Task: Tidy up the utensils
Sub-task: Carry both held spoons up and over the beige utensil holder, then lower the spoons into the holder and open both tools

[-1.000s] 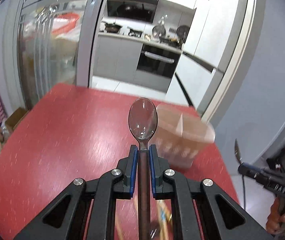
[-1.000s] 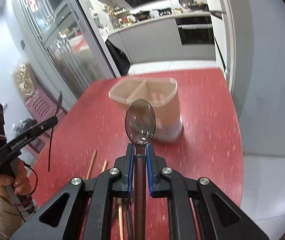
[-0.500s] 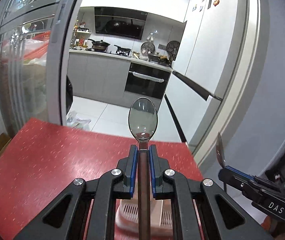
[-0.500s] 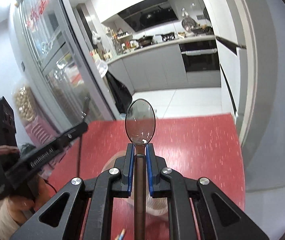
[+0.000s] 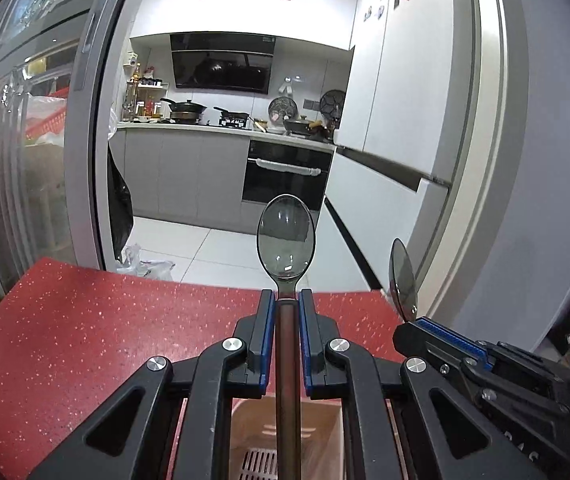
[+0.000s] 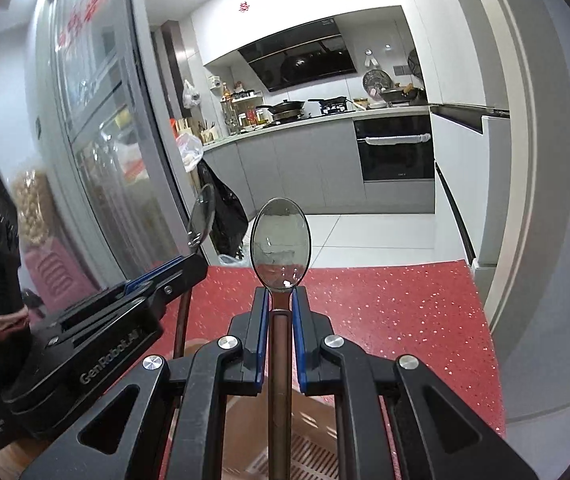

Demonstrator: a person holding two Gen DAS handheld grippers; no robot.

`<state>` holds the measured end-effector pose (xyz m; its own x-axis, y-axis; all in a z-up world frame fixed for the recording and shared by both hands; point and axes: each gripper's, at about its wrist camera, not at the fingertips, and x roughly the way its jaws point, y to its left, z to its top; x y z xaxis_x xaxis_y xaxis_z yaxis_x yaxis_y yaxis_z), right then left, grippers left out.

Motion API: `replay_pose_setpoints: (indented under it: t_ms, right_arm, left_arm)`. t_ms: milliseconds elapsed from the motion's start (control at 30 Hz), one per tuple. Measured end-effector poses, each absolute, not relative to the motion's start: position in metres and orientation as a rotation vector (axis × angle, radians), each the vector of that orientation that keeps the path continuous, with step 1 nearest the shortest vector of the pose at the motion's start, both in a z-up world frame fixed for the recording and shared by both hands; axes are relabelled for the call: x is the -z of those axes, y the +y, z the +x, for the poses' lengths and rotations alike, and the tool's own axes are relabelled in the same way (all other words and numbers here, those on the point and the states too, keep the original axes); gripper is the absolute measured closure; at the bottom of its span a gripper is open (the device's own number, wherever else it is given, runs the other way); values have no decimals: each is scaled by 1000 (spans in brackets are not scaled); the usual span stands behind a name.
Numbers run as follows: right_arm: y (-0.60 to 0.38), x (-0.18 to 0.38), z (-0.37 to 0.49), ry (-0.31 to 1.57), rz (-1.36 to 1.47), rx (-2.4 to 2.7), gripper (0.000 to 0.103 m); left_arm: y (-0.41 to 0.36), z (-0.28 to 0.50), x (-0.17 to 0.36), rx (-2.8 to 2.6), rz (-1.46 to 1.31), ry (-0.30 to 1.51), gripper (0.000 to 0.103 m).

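Note:
My left gripper (image 5: 286, 300) is shut on a spoon (image 5: 286, 242) with a brown handle, bowl end up. My right gripper (image 6: 280, 298) is shut on a second, like spoon (image 6: 280, 244), also bowl up. Both spoons hang upright over a pinkish utensil holder (image 5: 327, 420), which shows under the fingers in both views (image 6: 309, 420) with a slotted bottom. The right gripper (image 5: 409, 328) with its spoon (image 5: 403, 276) shows at the right of the left wrist view. The left gripper (image 6: 193, 264) with its spoon (image 6: 201, 216) shows at the left of the right wrist view.
The holder stands on a red speckled table (image 5: 85, 340) whose far edge lies ahead. Beyond it are a glass sliding door (image 5: 25, 160), a kitchen with an oven (image 5: 285, 176) and a white fridge (image 5: 397, 120).
Both grippers have tilted up and moved over the holder, side by side. The holder has slid from ahead of the spoons to beneath the fingers. Both stay shut on their spoons.

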<state>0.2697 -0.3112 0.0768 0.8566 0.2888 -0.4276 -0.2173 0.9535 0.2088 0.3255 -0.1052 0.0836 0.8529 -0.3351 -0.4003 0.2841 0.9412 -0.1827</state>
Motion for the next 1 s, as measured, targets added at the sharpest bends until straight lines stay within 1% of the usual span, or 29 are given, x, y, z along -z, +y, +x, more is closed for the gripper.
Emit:
replay_pose_setpoints:
  t_ms: [333,600,667,700,733,767,800,833,1000]
  right_arm:
    - [-312,-47,257,512,100,-257,91]
    - [-314,-47,248,535,74,-246,90]
    - [-314,-47,248,545,77,-248,89]
    - [-315,-48,247,552,78,-253,84]
    - [-315,-49,247,558,82,-263,75]
    - [-315,-49,247,558,86,-268,69]
    - [-315,-51,246,554,88,-270,58]
    - [-314,-54,245,546,86,-262,49]
    - [-319,-65,237,537,117,-261,47]
  left_arm:
    - [-112,303,-57,285,-6,452,66]
    - [-113,296,-46,259,44,529,66]
    - [-111,294,-45,256,40,540,66]
    - [-111,293,-45,255,39,545,66]
    - [-111,292,-46,252,40,549,66]
    - [-111,292,-46,251,41,553,66]
    - [-111,291,-47,248,44,555,66]
    - [-111,290,-47,242,48,556,66]
    - [-111,287,-49,236,52,559,66]
